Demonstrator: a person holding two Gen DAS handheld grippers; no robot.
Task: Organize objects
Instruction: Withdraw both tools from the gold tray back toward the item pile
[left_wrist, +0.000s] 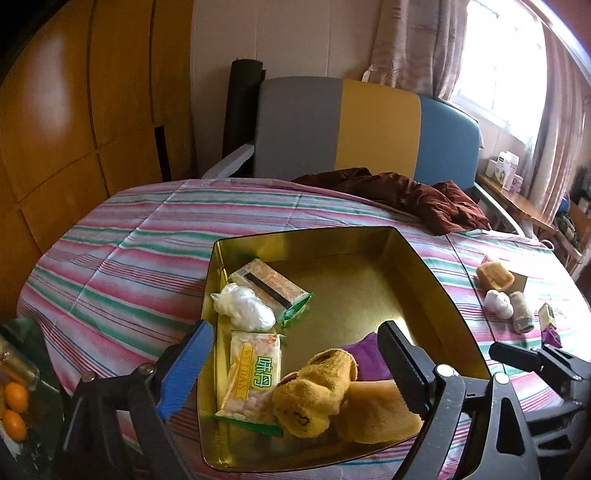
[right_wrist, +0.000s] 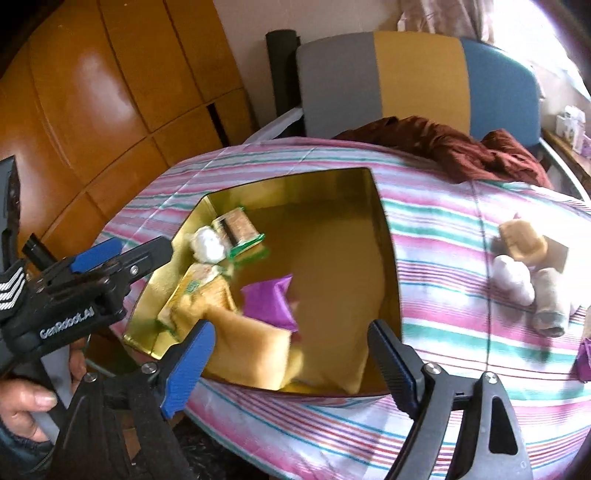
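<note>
A gold tin box (left_wrist: 417, 258) (right_wrist: 388, 236) sits on the striped bedspread. It holds two snack packets (left_wrist: 255, 373), a white bundle (left_wrist: 243, 306), a yellow sock roll (left_wrist: 317, 391), a tan cloth (left_wrist: 376, 413) and a purple pouch (right_wrist: 271, 301). My left gripper (left_wrist: 295, 369) is open and empty, hovering over the box's near left part. My right gripper (right_wrist: 291, 354) is open and empty above the box's near edge. Loose items lie to the right: a tan block (right_wrist: 522, 238), a white roll (right_wrist: 513, 277) and a grey sock (right_wrist: 550, 299).
A dark red garment (left_wrist: 413, 195) lies at the bed's far side before a grey, yellow and blue headboard (left_wrist: 343, 125). Wooden cabinets (left_wrist: 74, 110) stand left. Oranges (left_wrist: 14, 406) sit at lower left. A small green box (left_wrist: 546, 314) and purple item (left_wrist: 552, 338) lie far right.
</note>
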